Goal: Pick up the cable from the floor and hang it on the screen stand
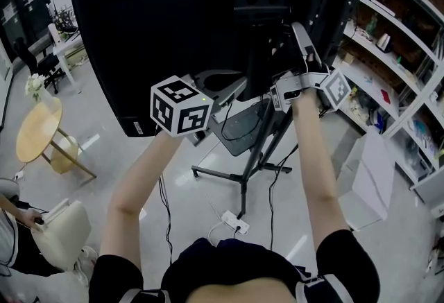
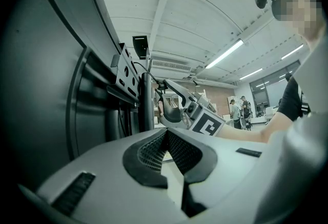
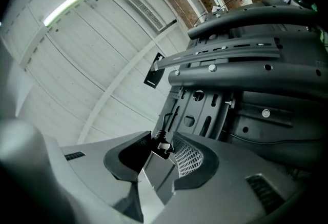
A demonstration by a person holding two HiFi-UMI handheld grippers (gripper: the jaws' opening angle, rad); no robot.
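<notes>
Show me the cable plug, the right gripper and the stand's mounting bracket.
cable plug (image 3: pixel 162 148): right gripper view, black connector body between the jaws.
right gripper (image 1: pixel 300 32): head view, between its raised fingertips.
mounting bracket (image 3: pixel 241 56): right gripper view, slotted horizontal rail.

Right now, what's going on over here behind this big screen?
A person stands behind a large screen on its screen stand, both arms raised. The right tongs pinch the plug end of a black cable and point up at the stand's mounting bracket. The cable runs from the plug towards the bracket; whether it already hangs there is unclear. The left tongs are closed on nothing, held beside the back of the screen.
</notes>
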